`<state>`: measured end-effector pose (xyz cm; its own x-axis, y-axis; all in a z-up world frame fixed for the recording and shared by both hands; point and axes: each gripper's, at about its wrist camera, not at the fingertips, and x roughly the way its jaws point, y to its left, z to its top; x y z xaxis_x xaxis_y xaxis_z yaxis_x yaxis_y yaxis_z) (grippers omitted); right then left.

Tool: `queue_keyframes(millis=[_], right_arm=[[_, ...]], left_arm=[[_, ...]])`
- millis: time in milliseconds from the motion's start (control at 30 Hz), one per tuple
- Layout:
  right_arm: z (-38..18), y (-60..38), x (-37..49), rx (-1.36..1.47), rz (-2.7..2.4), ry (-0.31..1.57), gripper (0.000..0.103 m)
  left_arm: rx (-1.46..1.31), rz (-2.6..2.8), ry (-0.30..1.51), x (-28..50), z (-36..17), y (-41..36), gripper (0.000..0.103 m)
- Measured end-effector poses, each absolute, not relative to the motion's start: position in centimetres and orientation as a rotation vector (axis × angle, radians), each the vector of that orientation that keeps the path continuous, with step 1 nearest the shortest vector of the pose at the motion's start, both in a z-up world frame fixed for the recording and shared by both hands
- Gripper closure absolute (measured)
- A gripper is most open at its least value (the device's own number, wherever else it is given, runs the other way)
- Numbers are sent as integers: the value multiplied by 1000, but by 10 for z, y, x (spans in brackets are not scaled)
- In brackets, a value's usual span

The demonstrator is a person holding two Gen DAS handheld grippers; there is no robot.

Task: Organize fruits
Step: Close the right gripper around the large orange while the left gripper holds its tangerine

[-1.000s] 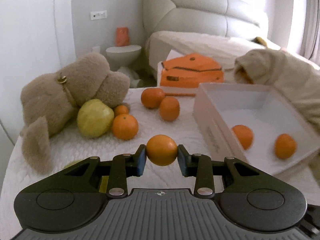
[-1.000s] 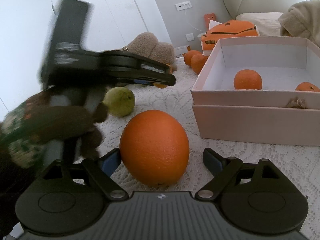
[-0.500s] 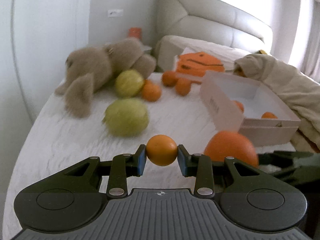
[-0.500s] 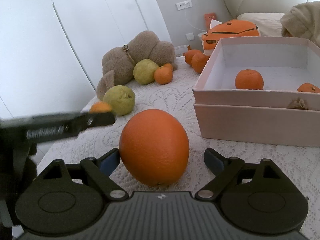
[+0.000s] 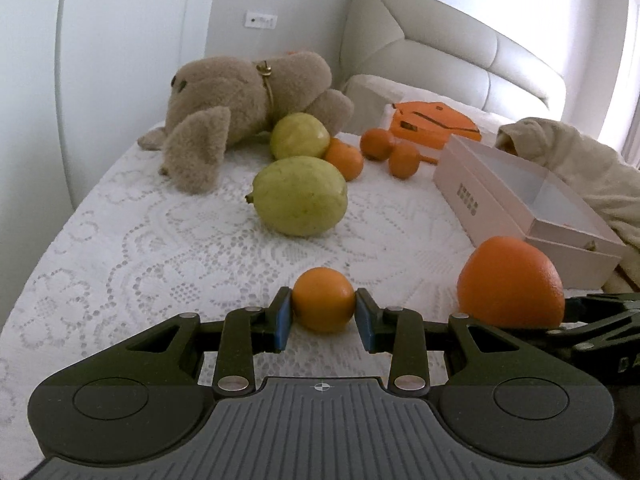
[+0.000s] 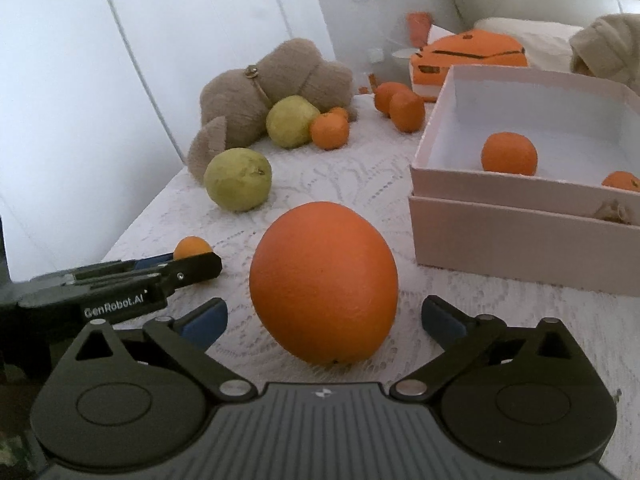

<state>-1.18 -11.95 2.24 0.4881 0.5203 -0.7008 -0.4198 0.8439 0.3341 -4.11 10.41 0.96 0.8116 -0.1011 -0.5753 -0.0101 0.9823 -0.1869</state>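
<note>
My left gripper [image 5: 323, 314] is shut on a small orange [image 5: 323, 300], low over the white lace bedspread [image 5: 160, 240]; it also shows in the right wrist view [image 6: 191, 249]. My right gripper [image 6: 324, 318] is open around a large orange [image 6: 323, 286] that rests on the bedspread, its pads apart from the fruit. The large orange also shows at the right of the left wrist view [image 5: 510, 282]. A pink box [image 6: 520, 232] holds two small oranges [image 6: 509, 153]. Two green-yellow fruits [image 5: 298, 196] and several small oranges [image 5: 344, 159] lie farther back.
A brown plush toy [image 5: 240, 100] lies at the back left beside the fruit. An orange-and-white box [image 5: 434, 124] and a beige blanket [image 5: 580, 160] lie behind the pink box. A padded headboard [image 5: 440, 52] is behind. The bed's left edge runs along a white wall.
My left gripper has moved back and down toward the bedspread with the small orange, close to the left of my right gripper. My right gripper stays open around the large orange.
</note>
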Motion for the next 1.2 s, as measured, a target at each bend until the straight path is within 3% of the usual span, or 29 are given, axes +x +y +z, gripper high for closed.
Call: queue_keyframes(millis=[633,933,1200], right_arm=[[22,-93,-20,-96,531,900,1],[26,-102,1,-33,471,929,1],[30,-98,0,-35,473,914,10]], left_arm=[[-229,-63,617,-42,7,111,65],[-229,-63,617,-42,7,111,64],[-229,-64,617,-42,7,110,64]])
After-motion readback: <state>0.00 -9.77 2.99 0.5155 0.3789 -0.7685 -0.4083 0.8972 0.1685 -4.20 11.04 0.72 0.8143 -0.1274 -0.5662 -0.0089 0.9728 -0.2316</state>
